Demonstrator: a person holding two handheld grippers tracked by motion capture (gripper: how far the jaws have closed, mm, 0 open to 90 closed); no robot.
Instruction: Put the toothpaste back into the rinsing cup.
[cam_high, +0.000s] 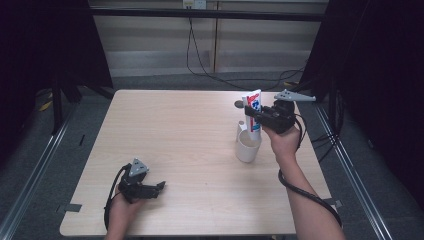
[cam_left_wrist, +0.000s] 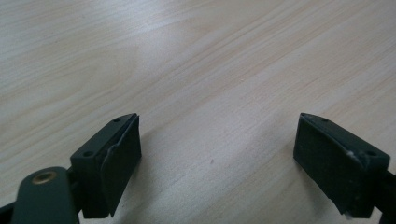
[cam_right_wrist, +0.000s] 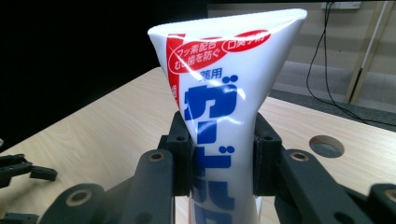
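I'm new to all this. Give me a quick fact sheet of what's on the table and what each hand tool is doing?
Surface: wooden table
Held item: toothpaste tube, upright, crimped end up
Below it: white cup, with the tube's lower end at its mouth
Right gripper: jaws clamped on the tube
Left gripper: jaws open, nothing between them, low over bare wood

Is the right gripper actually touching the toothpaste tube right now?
Touching. In the right gripper view, the right gripper has both pads pressed against the toothpaste tube, pinching its sides.
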